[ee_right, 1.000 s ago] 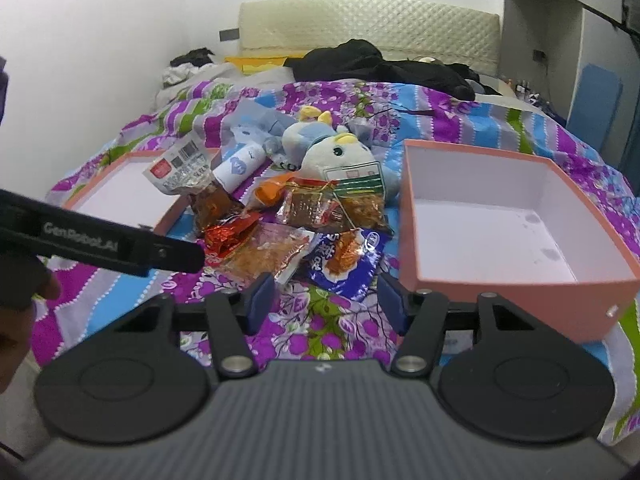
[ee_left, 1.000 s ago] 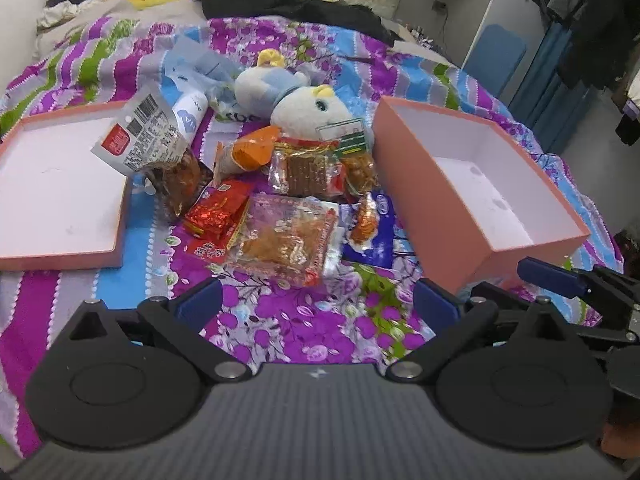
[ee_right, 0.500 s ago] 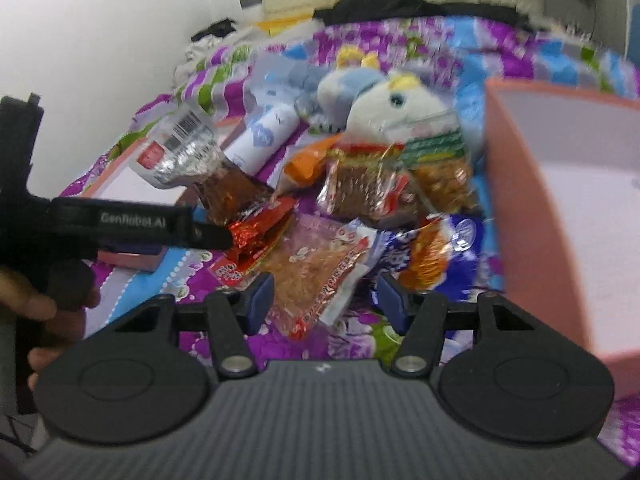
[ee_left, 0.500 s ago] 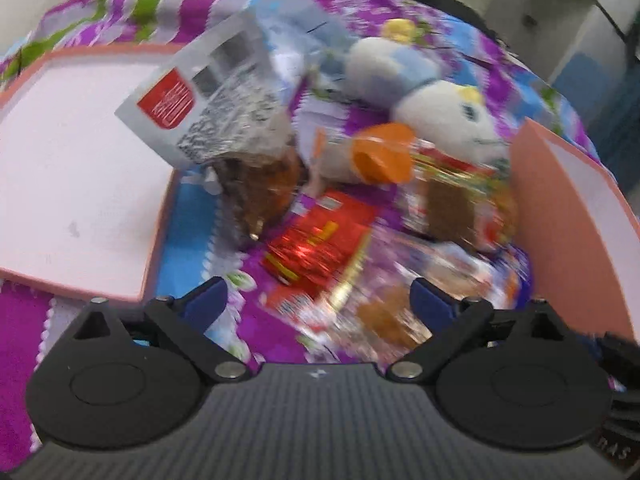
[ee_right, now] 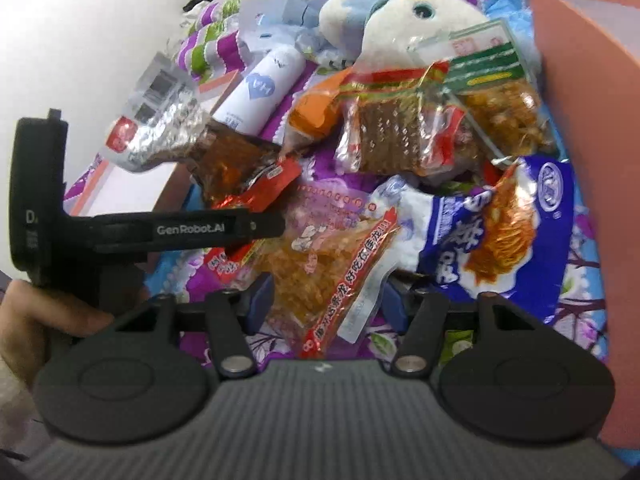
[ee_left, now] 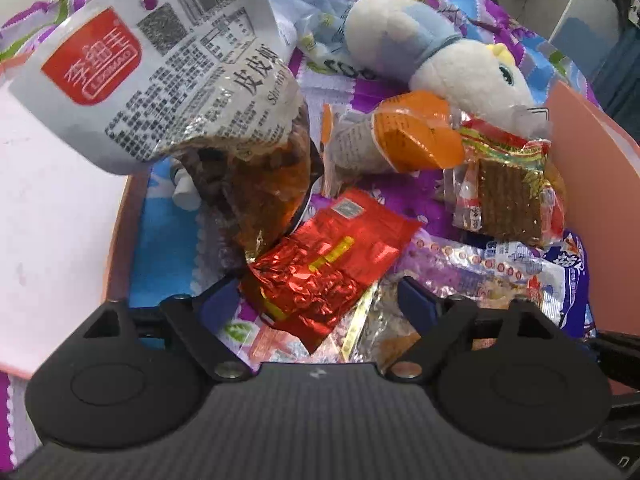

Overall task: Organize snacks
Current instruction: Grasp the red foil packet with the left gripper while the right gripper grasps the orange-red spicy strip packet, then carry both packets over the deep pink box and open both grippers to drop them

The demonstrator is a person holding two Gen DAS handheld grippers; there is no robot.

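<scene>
A pile of snack packets lies on the bed. My left gripper [ee_left: 316, 300] is open, its fingers on either side of a red foil packet [ee_left: 324, 264]. A tall silver-and-clear shrimp bag [ee_left: 192, 80] stands just behind it. My right gripper [ee_right: 326, 300] is open, its fingers on either side of a clear packet of orange strips [ee_right: 320, 260]. A blue-and-white packet [ee_right: 492, 224] lies to its right. The left gripper's arm [ee_right: 180, 230] shows in the right wrist view, over the red packet [ee_right: 256, 188].
A pink box [ee_left: 596, 184] stands at the right, also in the right wrist view [ee_right: 592, 120]. Its shallow lid [ee_left: 52, 220] lies at the left. A plush toy [ee_left: 440, 52], a white bottle [ee_right: 260, 88] and more packets [ee_right: 400, 132] lie behind on the floral bedspread.
Both grippers have moved forward and down into the pile. The left one now straddles the red packet, the right one the clear orange packet. Both stay open.
</scene>
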